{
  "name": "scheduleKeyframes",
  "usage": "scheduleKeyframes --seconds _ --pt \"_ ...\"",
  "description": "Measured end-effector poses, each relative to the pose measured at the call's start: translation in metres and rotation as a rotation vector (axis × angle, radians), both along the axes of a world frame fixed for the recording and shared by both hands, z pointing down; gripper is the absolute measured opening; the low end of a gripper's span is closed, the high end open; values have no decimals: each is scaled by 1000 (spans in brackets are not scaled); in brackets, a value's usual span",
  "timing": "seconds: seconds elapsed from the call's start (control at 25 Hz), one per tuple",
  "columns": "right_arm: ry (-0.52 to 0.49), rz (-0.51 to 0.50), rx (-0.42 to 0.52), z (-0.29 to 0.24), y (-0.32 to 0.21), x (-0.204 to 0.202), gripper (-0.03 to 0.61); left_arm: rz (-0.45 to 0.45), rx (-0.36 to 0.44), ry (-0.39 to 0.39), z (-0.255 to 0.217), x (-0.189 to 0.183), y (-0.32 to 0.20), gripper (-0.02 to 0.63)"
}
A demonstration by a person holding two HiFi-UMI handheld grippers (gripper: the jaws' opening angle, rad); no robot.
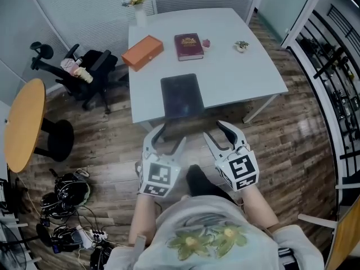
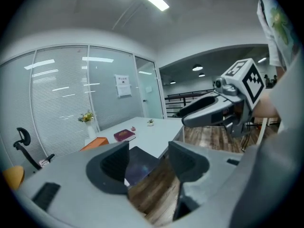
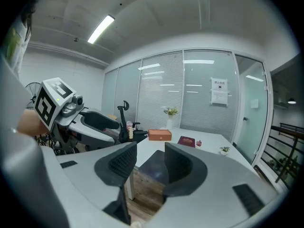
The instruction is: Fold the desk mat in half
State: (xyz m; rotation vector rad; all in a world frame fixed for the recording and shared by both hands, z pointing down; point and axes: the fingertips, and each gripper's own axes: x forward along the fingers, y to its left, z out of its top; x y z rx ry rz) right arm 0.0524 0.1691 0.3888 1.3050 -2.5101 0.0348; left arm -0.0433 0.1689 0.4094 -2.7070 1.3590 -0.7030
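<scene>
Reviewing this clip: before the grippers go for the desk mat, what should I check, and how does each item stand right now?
1. Left gripper jaws apart, nothing between them: ok.
2. Right gripper jaws apart, nothing between them: ok.
3. Desk mat lies flat and unfolded near the table's front edge: ok.
4. Mat surface bare; orange box and book lie beyond its far edge: ok.
5. Grippers at the mat: not ok, both are short of the table.
6. Mat edge overhangs enough to pinch: cannot tell.
</scene>
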Motion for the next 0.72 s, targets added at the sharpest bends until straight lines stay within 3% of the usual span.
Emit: scheduleKeyframes --seconds 0.52,0.72 --pt "133 -61 -125 54 -64 6 175 -5 -131 -122 66 -7 -59 239" --pt "187 -107 -191 87 -90 8 175 13 -166 -204 94 -7 -84 239"
